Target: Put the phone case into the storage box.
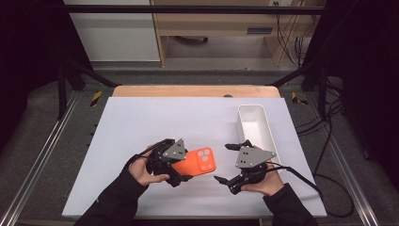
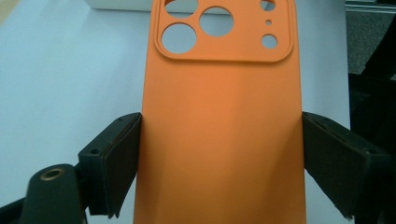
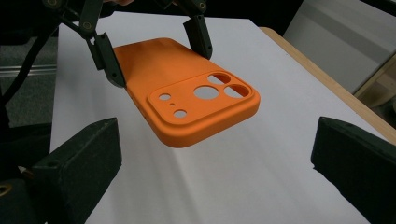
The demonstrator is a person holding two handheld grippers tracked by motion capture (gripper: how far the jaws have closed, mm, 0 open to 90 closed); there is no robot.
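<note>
An orange phone case (image 1: 200, 161) with round camera cut-outs hangs just above the white mat, back side up. My left gripper (image 1: 183, 163) is shut on it. In the left gripper view both pads (image 2: 122, 158) press on the long edges of the case (image 2: 219, 121), with the cut-outs at the far end. My right gripper (image 1: 222, 163) stands open to the right of the case, jaws pointing at it. In the right gripper view the case (image 3: 187, 93) floats ahead between my wide jaws (image 3: 217, 158), untouched, with the left gripper (image 3: 159, 63) clamped on its far half.
A white mat (image 1: 141, 122) covers the wooden table (image 1: 193, 91). A long white tray (image 1: 270, 136) stands at the right, close behind my right hand. Metal rails run along both sides of the table, and cables trail at the right.
</note>
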